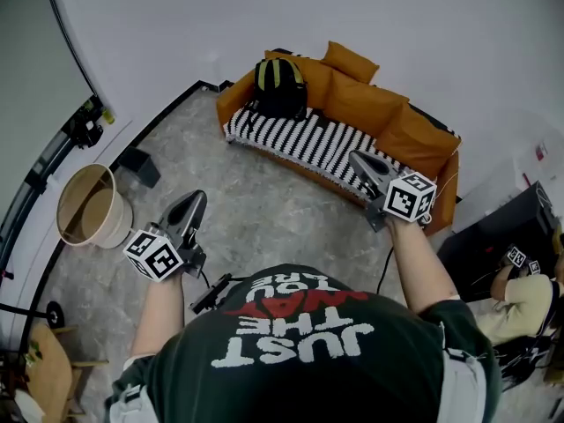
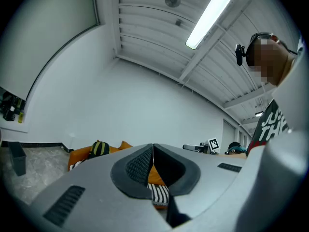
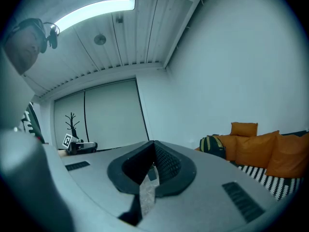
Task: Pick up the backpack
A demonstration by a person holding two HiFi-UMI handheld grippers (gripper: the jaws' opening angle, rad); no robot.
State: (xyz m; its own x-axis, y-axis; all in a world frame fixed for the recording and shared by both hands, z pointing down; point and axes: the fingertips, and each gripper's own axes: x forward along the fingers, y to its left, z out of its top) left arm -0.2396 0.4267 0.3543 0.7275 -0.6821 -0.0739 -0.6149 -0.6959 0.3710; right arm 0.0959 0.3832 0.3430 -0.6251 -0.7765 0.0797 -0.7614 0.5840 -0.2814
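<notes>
A black backpack (image 1: pixel 280 86) with yellow-green stripes stands upright at the left end of an orange sofa (image 1: pixel 352 95), leaning on the back cushions. It shows small in the left gripper view as the backpack (image 2: pixel 99 149) and in the right gripper view as the backpack (image 3: pixel 213 146). My left gripper (image 1: pixel 191 208) hangs over the floor, well short of the sofa, jaws shut and empty. My right gripper (image 1: pixel 363 162) is held level over the striped seat, right of the backpack, jaws shut with nothing between them.
A black-and-white striped cover (image 1: pixel 304 144) lies on the sofa seat. A round tan bin (image 1: pixel 92 206) stands on the floor at left, a dark box (image 1: pixel 141 166) near the wall. A seated person (image 1: pixel 520 298) is at far right. Grey stone floor (image 1: pixel 256 218) lies before the sofa.
</notes>
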